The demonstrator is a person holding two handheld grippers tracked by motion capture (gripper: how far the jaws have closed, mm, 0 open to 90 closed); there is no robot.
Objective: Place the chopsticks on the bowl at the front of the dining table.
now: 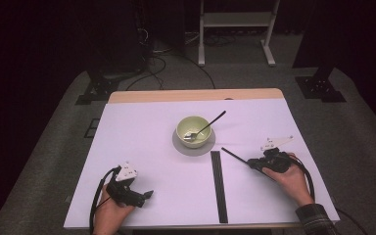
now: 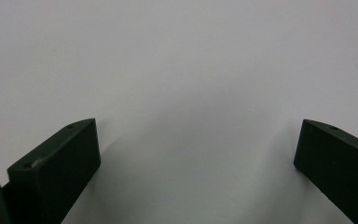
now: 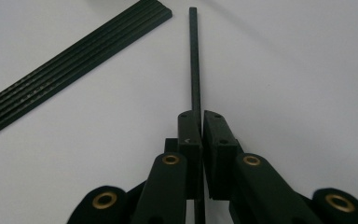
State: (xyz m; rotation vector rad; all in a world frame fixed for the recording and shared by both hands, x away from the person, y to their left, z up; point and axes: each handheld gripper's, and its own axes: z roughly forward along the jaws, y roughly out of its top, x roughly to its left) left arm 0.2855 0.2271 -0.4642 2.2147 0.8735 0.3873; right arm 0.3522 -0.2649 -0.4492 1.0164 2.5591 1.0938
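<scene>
The right hand-held gripper (image 3: pixel 200 126) has its two black jaws pressed together on one thin black stick (image 3: pixel 194 60), slender and square-edged like a single chopstick. The stick runs straight out ahead of the jaws along the gripper's own axis, its far end free; in the high view that free end points up and to the left, towards the pale green round bowl (image 1: pixel 194 130). Whether the tip rests on the white worktop (image 1: pixel 142 147) or hangs just above it I cannot tell.

Just beside the tip, on the left, lies the flat bundle of matching black sticks (image 1: pixel 219 185) — long axis running from the near edge of the worktop away towards the bowl, so the held stick stands at a clear slant to it. The right hand is much the nearer to this bundle. Any move to lay the stick with the others would, I judge, call for turning it parallel first.

The bowl sits on a grey round saucer (image 1: pixel 181 145), with a metal spoon (image 1: pixel 205 127) leaning in it.

The left hand-held gripper (image 2: pixel 196 158) stands wide open with nothing between its jaws — well apart from the sticks, low over bare worktop.
</scene>
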